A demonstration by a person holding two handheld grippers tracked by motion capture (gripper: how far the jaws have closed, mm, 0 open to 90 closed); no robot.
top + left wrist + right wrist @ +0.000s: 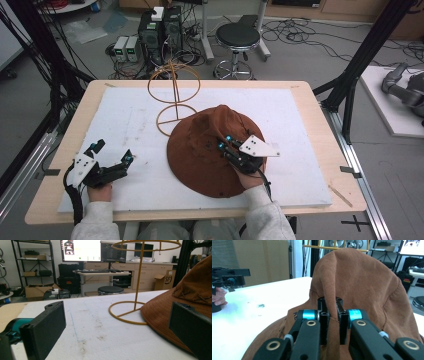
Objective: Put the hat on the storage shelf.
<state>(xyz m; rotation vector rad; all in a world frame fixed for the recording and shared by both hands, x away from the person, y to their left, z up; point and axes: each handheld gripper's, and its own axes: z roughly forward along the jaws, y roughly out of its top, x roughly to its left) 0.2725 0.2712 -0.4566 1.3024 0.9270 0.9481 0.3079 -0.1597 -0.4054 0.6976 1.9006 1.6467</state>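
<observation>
A brown brimmed hat lies on the white board, right of centre. My right gripper is shut on a pinched fold of the hat's crown; in the right gripper view the brown cloth is squeezed between its two black jaws. A thin yellow wire stand rises just behind the hat, its ring base touching the brim's edge. My left gripper rests open on the board at the front left, nothing between its jaws, with the hat's brim a little beyond its right jaw.
The white board covers most of the wooden table. Behind the table are a black stool, computer boxes and loose cables on the floor. Black frame posts stand at both sides.
</observation>
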